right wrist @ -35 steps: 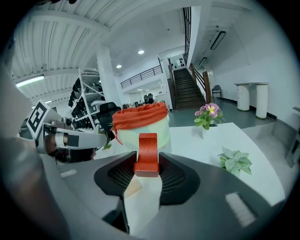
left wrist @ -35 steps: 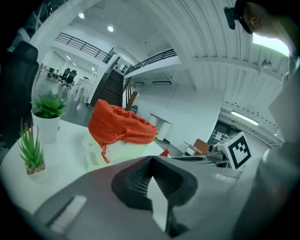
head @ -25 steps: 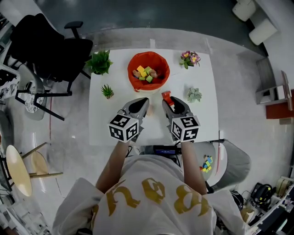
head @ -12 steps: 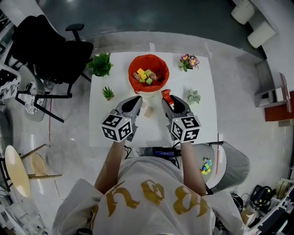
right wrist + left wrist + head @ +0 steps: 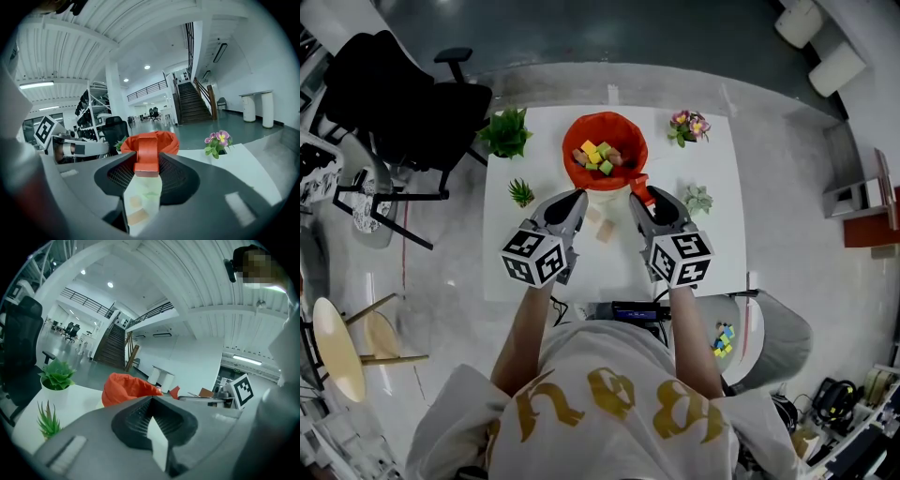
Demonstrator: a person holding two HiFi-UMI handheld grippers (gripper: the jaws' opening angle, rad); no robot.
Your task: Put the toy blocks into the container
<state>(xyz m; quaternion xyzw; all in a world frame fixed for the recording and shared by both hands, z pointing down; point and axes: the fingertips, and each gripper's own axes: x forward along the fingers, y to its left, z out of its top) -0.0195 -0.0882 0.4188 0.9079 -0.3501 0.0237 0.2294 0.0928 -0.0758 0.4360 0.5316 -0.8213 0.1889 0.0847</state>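
- Head view: my right gripper (image 5: 639, 194) holds a red block (image 5: 641, 185) just short of the red container (image 5: 605, 116) ahead. Two wooden blocks (image 5: 606, 231) lie between it and my left gripper (image 5: 574, 201).
- Left gripper view: the jaws are closed together and empty, with the container (image 5: 126, 387) ahead and slightly left.
- Right gripper view: the jaws clamp the red block (image 5: 146, 154), with the container (image 5: 168, 140) straight ahead.

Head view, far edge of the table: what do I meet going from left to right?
Along that edge: leafy plant → red container → pink flowers.
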